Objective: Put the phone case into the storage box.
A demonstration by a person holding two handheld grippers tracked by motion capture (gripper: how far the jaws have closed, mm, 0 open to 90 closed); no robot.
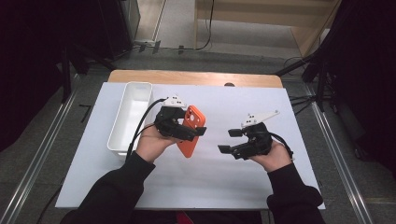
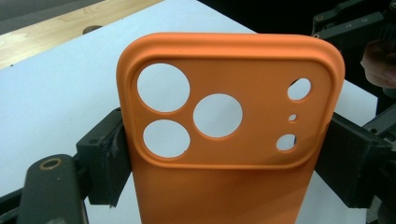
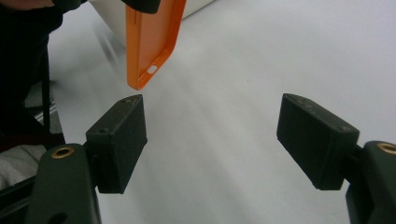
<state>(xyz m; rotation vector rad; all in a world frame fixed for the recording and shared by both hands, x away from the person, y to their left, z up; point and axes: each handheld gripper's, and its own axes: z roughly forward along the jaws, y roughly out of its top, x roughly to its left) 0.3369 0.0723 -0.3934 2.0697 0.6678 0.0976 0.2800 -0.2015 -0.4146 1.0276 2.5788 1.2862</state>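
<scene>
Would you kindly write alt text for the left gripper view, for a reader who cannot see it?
An orange phone case with round camera cutouts is clamped by its two side edges between the black jaws of the left claw, above a white table cover. The wooden table edge shows at upper left.

Setting: recording lab or studio. Evidence: black curtains (image 1: 28, 70) on both sides; dark stands (image 1: 320, 74) flanking the tabletop (image 1: 224, 177); metal floor rails (image 1: 42, 154); cables (image 1: 205, 28) trailing over grey floor; wooden tabletop covered with a plain white sheet; pale wooden furniture (image 1: 280, 18) behind.
</scene>
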